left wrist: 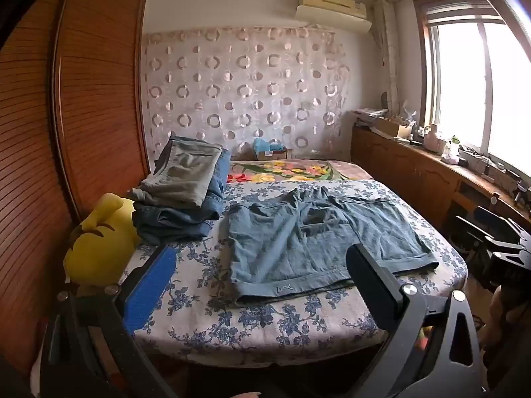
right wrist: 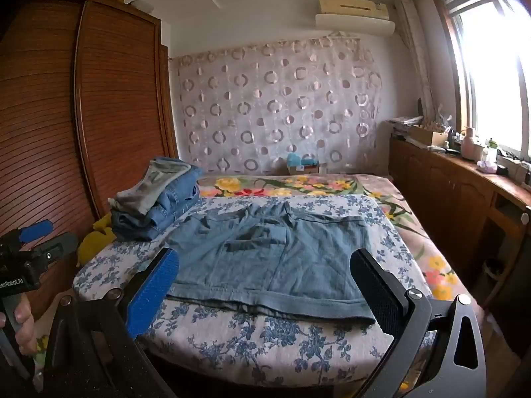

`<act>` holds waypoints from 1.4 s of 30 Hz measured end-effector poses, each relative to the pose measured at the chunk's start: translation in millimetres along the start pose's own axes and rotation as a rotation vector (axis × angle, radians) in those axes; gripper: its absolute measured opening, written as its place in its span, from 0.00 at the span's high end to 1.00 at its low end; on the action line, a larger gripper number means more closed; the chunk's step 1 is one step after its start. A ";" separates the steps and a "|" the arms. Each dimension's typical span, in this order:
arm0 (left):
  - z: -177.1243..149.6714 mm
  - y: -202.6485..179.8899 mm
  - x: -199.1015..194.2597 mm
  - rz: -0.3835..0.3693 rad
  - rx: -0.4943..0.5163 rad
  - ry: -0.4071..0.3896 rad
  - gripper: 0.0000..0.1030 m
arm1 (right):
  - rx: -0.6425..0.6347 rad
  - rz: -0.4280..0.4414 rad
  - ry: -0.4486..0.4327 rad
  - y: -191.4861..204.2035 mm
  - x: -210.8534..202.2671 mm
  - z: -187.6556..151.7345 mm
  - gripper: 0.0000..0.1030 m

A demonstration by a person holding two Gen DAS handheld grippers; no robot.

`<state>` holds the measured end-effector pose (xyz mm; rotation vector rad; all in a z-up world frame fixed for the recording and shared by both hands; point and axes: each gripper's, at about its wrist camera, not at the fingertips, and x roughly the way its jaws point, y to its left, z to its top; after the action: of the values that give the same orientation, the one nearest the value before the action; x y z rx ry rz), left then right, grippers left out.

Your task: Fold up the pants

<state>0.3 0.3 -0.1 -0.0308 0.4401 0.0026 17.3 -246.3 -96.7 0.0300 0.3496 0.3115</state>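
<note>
A pair of blue-green shorts lies spread flat on the floral bed cover, waistband away from me, leg hems near the front edge. It also shows in the right wrist view. My left gripper is open and empty, held above the bed's front edge before the left leg. My right gripper is open and empty, before the shorts' hems. The left gripper also shows at the left edge of the right wrist view.
A stack of folded jeans and pants sits at the bed's back left. A yellow plush toy lies beside it. A wooden wardrobe stands left. A long wooden cabinet with clutter runs under the window on the right.
</note>
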 end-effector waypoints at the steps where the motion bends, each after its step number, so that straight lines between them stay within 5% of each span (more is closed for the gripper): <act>1: 0.0 0.0 0.0 0.001 0.002 -0.002 0.00 | 0.003 -0.001 0.003 -0.2 0.1 -0.1 0.00; 42: 2.3 -8.6 -10.1 0.008 0.029 -0.023 0.00 | -0.007 -0.008 -0.022 0.0 -2.8 -2.9 0.00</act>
<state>-7.8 -8.3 6.5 -0.0005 0.4176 0.0048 13.8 -247.1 -98.5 0.0248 0.3265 0.3047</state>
